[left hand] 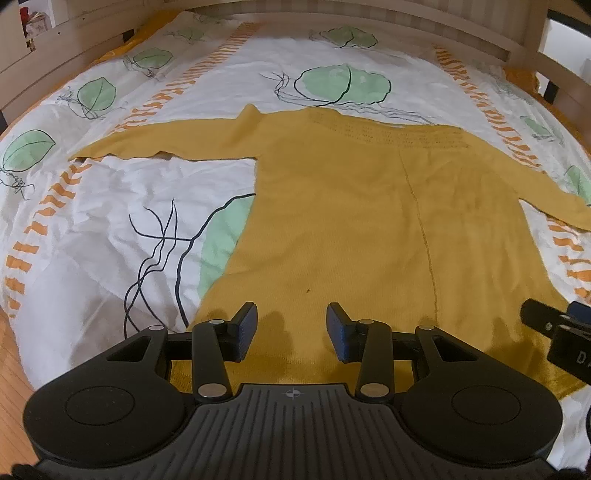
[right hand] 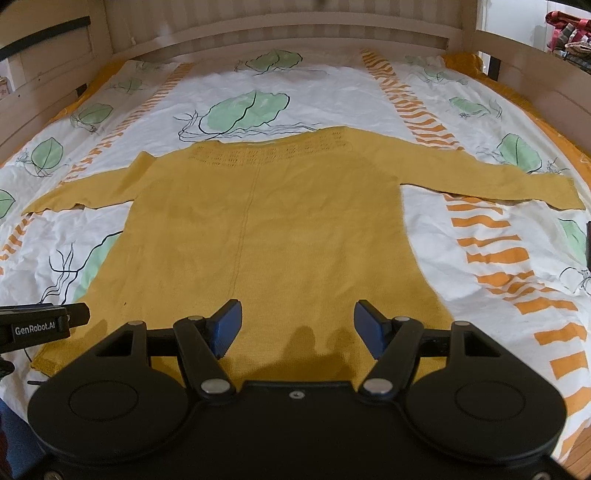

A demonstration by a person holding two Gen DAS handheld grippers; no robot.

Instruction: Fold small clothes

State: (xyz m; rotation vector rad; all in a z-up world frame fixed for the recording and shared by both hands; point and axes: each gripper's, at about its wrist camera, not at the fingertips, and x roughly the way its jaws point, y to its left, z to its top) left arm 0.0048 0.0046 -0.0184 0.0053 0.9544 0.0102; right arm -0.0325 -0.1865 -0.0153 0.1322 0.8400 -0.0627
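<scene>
Mustard-yellow knit sweater [right hand: 258, 236] lies flat, sleeves outstretched, on the white leaf-printed bedsheet [left hand: 110, 206]. The left gripper [left hand: 291, 330] and right gripper [right hand: 297, 328] hover spread over its near hem, perhaps not touching. Bare sheet flanks both sleeves up to the wooden bed frame [right hand: 280, 22].

A plain mustard-yellow knit sweater [right hand: 280, 236] carries an openwork band of small holes across its upper yoke and one darker seam line down the middle. The white cotton bed cover [left hand: 110, 206] beneath is printed with pale green leaves outlined in thin black strokes — and with rows of orange dashes. The pale wooden bed frame [right hand: 280, 26] is unpatterned — a light beige.
</scene>
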